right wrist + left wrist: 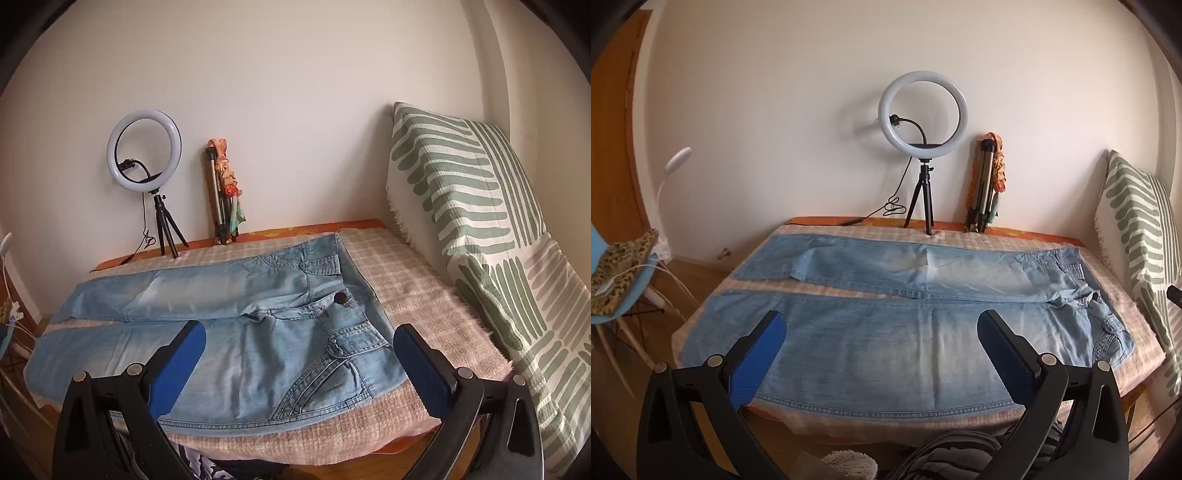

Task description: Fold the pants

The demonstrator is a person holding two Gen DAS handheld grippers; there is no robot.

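Light blue jeans [886, 325] lie flat and unfolded on a table covered with a checked pink cloth [1115, 295], legs to the left, waist to the right. My left gripper [881, 323] is open and empty, hovering above the near leg by the table's front edge. In the right wrist view the jeans [258, 325] show their waist, button and front pocket. My right gripper [299, 332] is open and empty, above the waist and pocket area near the front edge.
A ring light on a small tripod [923, 122] and a folded tripod [982, 184] stand against the back wall. A green-striped cushion [480, 221] leans at the right. A blue chair with a leopard cloth [617, 273] stands at the left.
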